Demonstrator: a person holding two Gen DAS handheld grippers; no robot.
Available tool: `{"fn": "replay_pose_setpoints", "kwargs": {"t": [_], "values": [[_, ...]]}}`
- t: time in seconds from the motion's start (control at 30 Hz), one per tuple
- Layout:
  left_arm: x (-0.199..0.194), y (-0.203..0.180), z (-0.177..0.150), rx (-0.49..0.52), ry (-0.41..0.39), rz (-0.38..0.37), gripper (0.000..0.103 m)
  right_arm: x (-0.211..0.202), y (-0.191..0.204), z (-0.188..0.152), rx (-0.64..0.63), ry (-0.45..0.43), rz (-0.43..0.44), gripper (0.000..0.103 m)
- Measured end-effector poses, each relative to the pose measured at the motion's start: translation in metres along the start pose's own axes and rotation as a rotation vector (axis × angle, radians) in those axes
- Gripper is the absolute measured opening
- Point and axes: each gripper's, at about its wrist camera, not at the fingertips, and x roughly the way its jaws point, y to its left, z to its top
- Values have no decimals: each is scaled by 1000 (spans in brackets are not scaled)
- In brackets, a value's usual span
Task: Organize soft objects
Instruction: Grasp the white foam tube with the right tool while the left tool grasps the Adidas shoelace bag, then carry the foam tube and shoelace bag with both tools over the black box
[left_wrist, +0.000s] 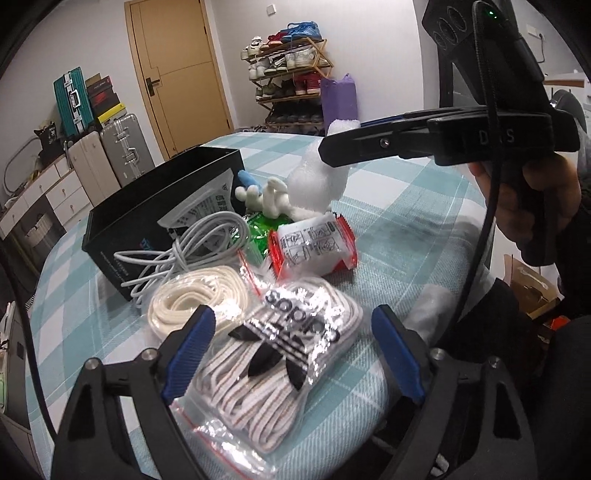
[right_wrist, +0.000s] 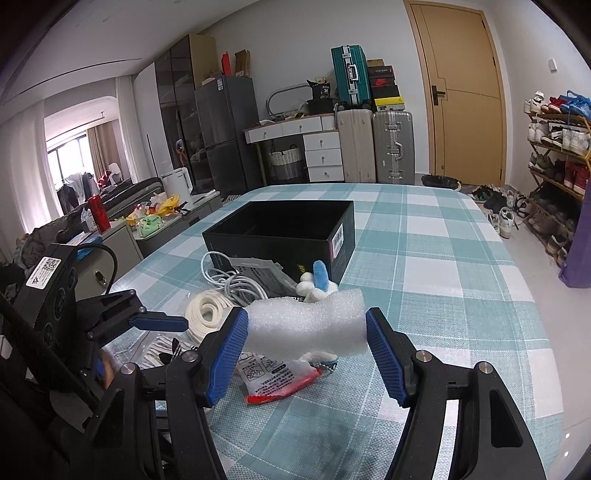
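Foam sheet (right_wrist: 306, 325) above red-edged packet (right_wrist: 280, 376)

On the bench (left_wrist: 406, 229) before you, the laces bag (left_wrist: 280, 369) lies nearest; cord coil (left_wrist: 192, 299) to its left; open box (left_wrist: 162, 206) behind; plush toy (left_wrist: 273, 195) right of the box.

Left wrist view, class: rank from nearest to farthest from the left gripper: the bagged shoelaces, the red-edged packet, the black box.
1. bagged shoelaces: between the left gripper fingers.
2. red-edged packet: beyond, centre.
3. black box: farthest, back left.
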Motion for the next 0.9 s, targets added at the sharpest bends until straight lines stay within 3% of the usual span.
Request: {"fn": "replay_pose_setpoints", "kwargs": {"t": [0.27, 0.63, 0.9], "values": [[-7, 1, -9, 17, 3, -36, 88, 4, 1, 1, -2, 8, 6, 67], [-6, 7, -10, 7, 10, -47, 40, 8, 6, 4, -14, 9, 8, 67], [-13, 12, -8, -42, -10, -64, 32, 9, 10, 5, -19, 4, 16, 67]]}}
